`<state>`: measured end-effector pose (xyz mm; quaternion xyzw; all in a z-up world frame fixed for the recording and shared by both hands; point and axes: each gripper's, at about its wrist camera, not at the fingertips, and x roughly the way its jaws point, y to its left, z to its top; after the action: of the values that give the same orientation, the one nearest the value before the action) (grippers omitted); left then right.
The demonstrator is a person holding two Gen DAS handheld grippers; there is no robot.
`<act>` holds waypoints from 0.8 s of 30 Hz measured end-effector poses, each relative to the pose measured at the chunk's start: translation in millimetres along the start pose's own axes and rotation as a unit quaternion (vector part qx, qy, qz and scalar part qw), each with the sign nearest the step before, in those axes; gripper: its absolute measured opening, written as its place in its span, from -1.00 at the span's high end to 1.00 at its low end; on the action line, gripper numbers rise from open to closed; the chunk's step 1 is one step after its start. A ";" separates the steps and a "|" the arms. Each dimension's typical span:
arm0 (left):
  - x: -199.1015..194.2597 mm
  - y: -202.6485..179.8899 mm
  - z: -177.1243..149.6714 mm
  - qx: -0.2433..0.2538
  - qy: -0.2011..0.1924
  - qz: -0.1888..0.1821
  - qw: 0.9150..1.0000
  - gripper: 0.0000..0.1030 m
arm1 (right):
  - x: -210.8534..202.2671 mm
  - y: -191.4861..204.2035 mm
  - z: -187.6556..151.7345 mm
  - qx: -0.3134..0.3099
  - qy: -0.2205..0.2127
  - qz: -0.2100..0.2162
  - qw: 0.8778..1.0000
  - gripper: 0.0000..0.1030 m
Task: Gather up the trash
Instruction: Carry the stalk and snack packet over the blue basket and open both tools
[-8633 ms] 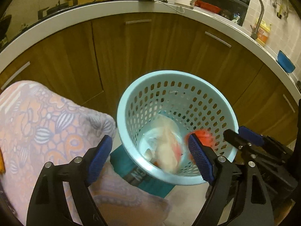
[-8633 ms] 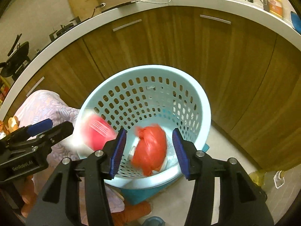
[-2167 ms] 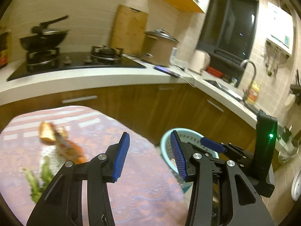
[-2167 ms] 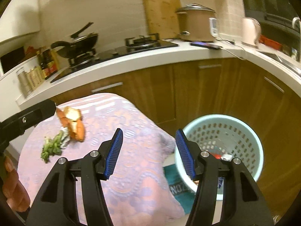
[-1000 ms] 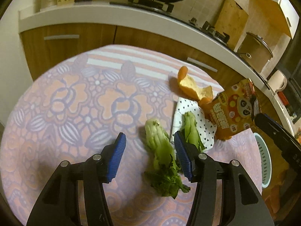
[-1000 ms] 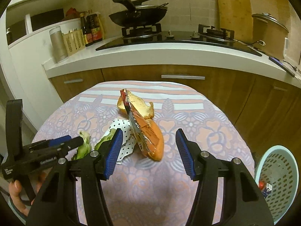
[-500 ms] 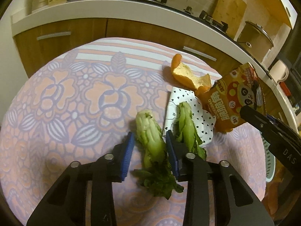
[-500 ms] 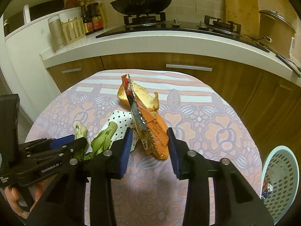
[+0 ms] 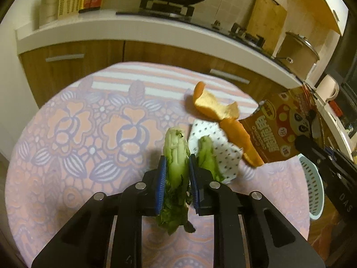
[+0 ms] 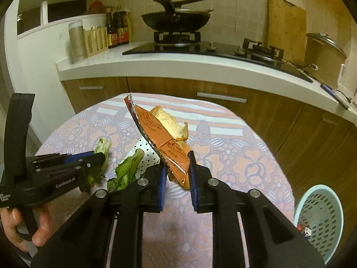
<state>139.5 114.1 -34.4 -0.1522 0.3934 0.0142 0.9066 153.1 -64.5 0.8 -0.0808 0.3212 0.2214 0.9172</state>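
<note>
A round table (image 9: 67, 134) with a floral cloth fills the middle; a pale blue basket (image 10: 321, 218) stands on the floor beside it. The right gripper (image 10: 177, 174) pinches an orange snack bag (image 10: 160, 143). The left gripper (image 9: 177, 174) clamps 1 green vegetable stalk (image 9: 176, 154). Orange peel (image 9: 212, 107) lies on the cloth.

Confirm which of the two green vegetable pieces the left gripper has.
The pale-stemmed green stalk, clamped in the left gripper; the other green leaf lies on the dotted napkin.
</note>
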 end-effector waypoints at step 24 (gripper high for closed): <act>-30.5 -156.2 3.4 0.129 -0.043 -0.116 0.984 0.64 | -104.0 -118.0 -43.2 0.109 -0.051 -0.104 0.987 0.71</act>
<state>143.6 -31.0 31.1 -0.0773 0.3323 -0.1356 0.9302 111.0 -218.8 32.8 -0.0019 0.2860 0.0921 0.9538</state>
